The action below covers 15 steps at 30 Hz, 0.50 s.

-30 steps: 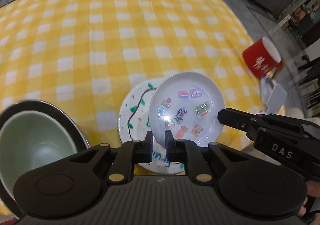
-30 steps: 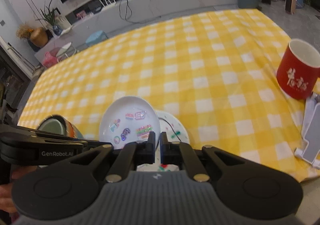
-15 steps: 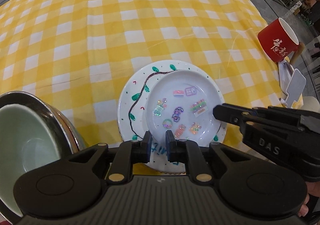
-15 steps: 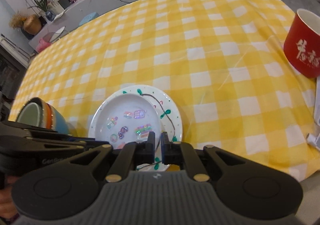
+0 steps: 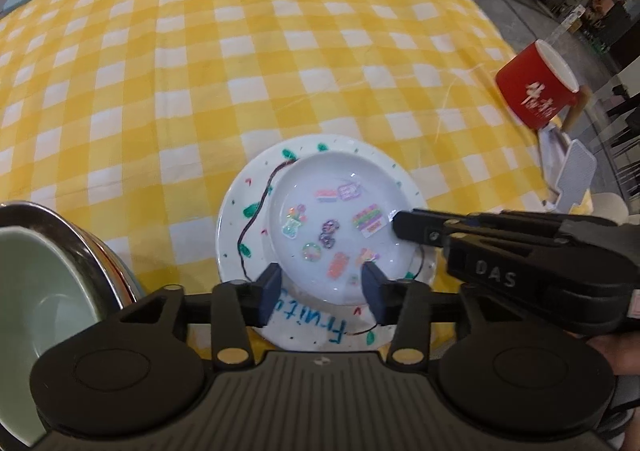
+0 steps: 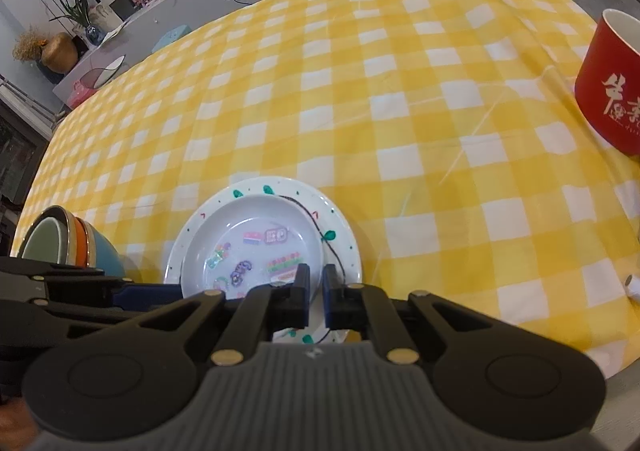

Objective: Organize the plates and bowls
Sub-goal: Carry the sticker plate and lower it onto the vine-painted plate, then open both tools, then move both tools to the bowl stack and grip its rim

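Plates (image 5: 320, 227) stacked, yellow checked tablecloth (image 5: 240, 71), living room

A small white sticker-dotted plate (image 5: 340, 223) sits flat on a larger vine-painted plate (image 5: 244, 211) (lettered "Fruits") just ahead of the left tool, nested bowls (image 5: 44, 291) at its left.

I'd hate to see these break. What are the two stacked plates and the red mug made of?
Sticker plate: probably glazed ceramic, perhaps melamine; glossy white with sharp highlights.
Painted plate beneath: likely glazed ceramic, smooth white rim, hand-drawn vine and dots.
Red mug: apparently ceramic; thick wall, satin red outside, white inside.
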Each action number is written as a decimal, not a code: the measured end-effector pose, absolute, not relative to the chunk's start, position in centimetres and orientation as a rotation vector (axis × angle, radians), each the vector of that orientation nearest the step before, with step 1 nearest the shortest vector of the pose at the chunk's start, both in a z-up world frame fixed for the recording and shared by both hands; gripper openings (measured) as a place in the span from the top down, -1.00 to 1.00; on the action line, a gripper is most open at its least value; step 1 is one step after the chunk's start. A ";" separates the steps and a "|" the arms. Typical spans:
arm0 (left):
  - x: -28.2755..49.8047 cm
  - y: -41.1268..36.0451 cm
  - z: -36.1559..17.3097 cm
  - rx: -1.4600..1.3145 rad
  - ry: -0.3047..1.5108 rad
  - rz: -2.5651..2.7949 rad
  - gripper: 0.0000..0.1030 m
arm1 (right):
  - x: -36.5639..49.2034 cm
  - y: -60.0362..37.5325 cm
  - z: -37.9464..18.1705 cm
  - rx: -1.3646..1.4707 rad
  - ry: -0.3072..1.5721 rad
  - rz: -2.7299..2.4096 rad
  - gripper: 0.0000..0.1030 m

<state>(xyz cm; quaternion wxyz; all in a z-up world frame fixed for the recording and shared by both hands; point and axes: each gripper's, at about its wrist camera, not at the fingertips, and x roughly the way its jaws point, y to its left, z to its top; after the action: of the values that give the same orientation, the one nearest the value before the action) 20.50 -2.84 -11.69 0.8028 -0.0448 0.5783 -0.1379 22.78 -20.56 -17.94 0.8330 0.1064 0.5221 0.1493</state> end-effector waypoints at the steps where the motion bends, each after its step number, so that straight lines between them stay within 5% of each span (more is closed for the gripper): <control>1: 20.4 -2.7 -11.4 -0.104 1.224 -0.296 -0.15 | 22.8 -20.6 -18.0 0.229 1.102 0.315 0.88; 12: 18.8 -1.7 -6.6 -0.145 1.062 -0.291 -0.46 | 22.1 -20.4 -17.1 0.222 1.055 0.319 0.32; 15: 18.1 -1.6 -5.0 -0.113 0.995 -0.241 -0.49 | 22.0 -20.6 -16.9 0.250 1.044 0.313 -0.15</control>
<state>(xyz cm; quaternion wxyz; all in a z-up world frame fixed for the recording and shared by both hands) 18.12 -1.63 -4.99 0.8704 -0.0539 0.4757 -0.1151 21.97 -20.63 -16.85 0.8478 0.1186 0.4952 0.1483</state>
